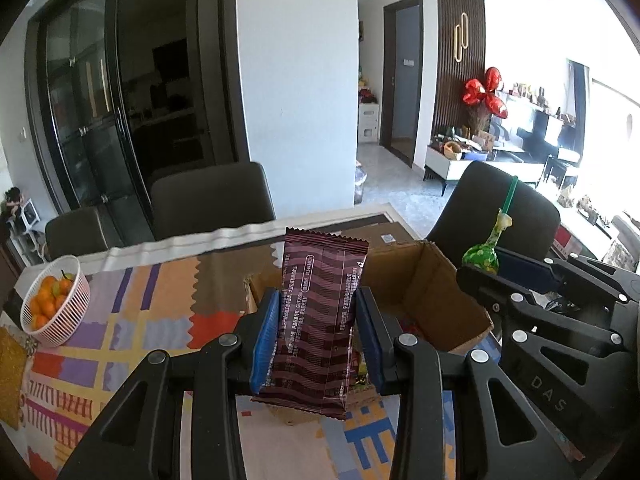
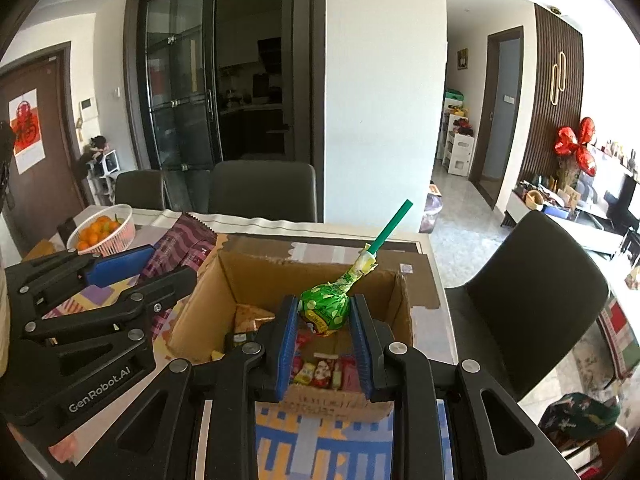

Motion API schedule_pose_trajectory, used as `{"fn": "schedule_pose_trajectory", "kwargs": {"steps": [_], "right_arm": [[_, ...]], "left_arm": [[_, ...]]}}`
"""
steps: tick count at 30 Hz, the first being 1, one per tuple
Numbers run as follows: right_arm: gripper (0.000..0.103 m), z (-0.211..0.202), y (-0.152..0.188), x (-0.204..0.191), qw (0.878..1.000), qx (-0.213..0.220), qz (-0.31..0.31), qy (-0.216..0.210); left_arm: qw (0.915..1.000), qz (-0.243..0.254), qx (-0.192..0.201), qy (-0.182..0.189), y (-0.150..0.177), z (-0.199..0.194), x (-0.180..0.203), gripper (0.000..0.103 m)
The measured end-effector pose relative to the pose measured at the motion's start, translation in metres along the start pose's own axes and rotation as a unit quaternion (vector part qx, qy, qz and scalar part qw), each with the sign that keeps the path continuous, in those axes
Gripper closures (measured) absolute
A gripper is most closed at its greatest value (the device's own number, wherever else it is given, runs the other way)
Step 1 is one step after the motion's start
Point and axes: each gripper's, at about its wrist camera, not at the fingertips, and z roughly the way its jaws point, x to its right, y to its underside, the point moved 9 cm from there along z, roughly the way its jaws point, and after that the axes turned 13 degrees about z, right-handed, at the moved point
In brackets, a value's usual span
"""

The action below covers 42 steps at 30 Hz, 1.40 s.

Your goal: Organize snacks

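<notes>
Maroon wafer packet (image 1: 316, 328) sits clamped in our left gripper (image 1: 316, 336); our right gripper (image 2: 325, 332), marked "DAS", pinches a green lollipop (image 2: 325, 306) above the cardboard box (image 2: 208, 292).

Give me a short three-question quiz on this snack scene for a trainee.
1. True or false: the left gripper is shut on a brown packet.
2. What does the right gripper hold? A) lollipop B) orange C) spoon
3. Fill in: the basket holds ____.

Key: 1 true. 2 A, the lollipop, above the box. 3 oranges.
</notes>
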Motion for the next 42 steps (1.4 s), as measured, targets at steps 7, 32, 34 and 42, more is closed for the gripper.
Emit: {"fn": "schedule_pose_trajectory", "kwargs": {"steps": [7,32,34,42], "right_arm": [[0.076,0.03,-0.009,0.002,0.999,-0.037,0.015,-0.008],[0.033,0.001,0.009,0.019,0.999,-0.022,0.031,0.034],[0.032,-0.01,0.014,0.02,0.999,-0.013,0.03,0.043],[0.027,-0.064,0.04,0.024,0.998,0.027,0.038,0.051]], "left_arm": [[0.9987,-0.023,-0.036,0.027,-0.002,0.029,-0.006,0.065],[0.9982,-0.013,-0.025,-0.053,0.022,-0.012,-0.013,0.033],[0.9982,-0.01,-0.015,-0.057,0.027,-0.027,-0.009,0.03],[0.9979,-0.012,0.006,-0.064,0.056,-0.071,0.01,0.02]]}}
